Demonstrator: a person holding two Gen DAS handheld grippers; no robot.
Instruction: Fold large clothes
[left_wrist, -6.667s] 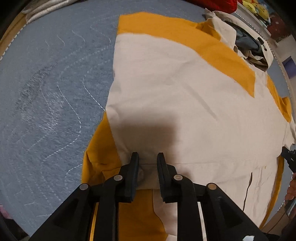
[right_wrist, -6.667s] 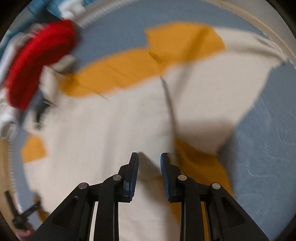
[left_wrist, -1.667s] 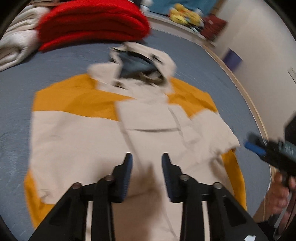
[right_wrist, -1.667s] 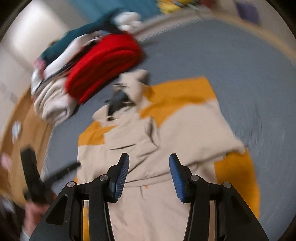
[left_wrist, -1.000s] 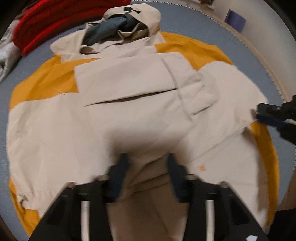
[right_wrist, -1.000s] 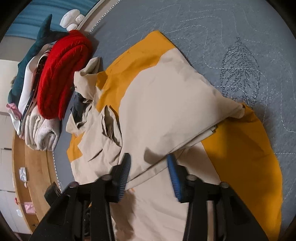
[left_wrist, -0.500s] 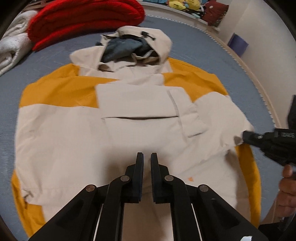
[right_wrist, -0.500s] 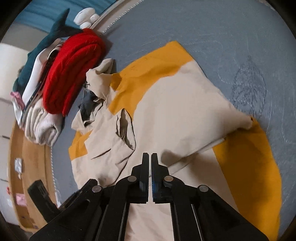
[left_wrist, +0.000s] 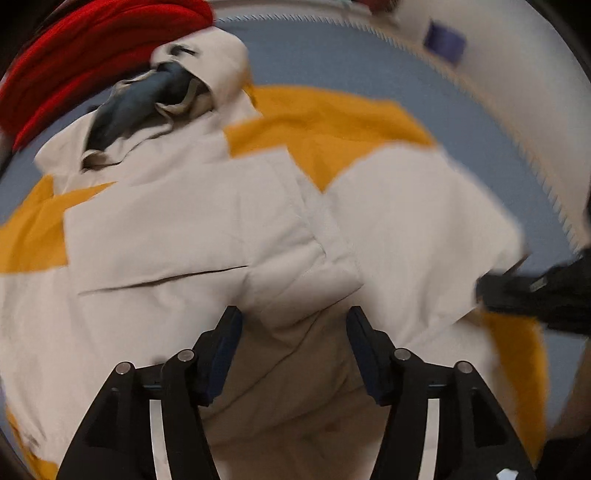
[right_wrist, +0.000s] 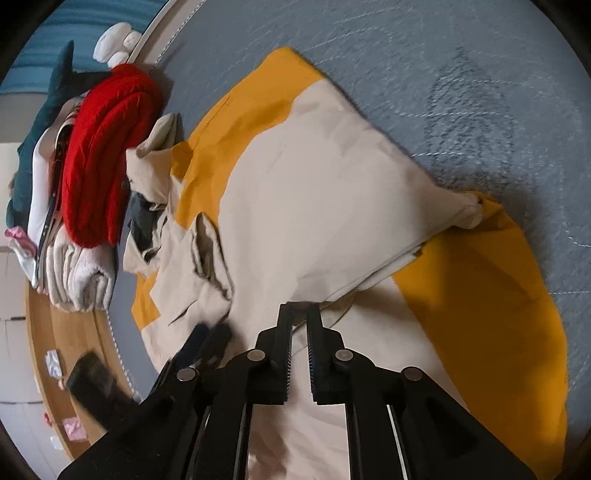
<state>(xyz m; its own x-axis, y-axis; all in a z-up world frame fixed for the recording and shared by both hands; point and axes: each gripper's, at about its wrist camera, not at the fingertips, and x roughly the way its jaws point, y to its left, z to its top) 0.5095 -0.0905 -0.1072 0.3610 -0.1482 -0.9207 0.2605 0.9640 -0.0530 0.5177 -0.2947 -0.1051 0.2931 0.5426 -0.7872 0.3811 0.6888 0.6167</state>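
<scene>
On the blue bed (right_wrist: 480, 74), one jacket (right_wrist: 332, 192), two grippers.

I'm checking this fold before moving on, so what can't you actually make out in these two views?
- Left wrist view: motion blur smears the jacket; seams and pocket edges are unclear.
- Left wrist view: the right gripper is blurred and cut by the frame edge; its jaws are unreadable there.
- Right wrist view: the jacket's near hem is hidden behind the right gripper's body.
- Right wrist view: the left gripper is a dark blur.

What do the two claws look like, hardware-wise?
Both alike: the left claw and right claw have matte black angular linkage arms joined by silver round rivets, and two flat fingers lined with ribbed blue pads. No cables or sleeves visible.
</scene>
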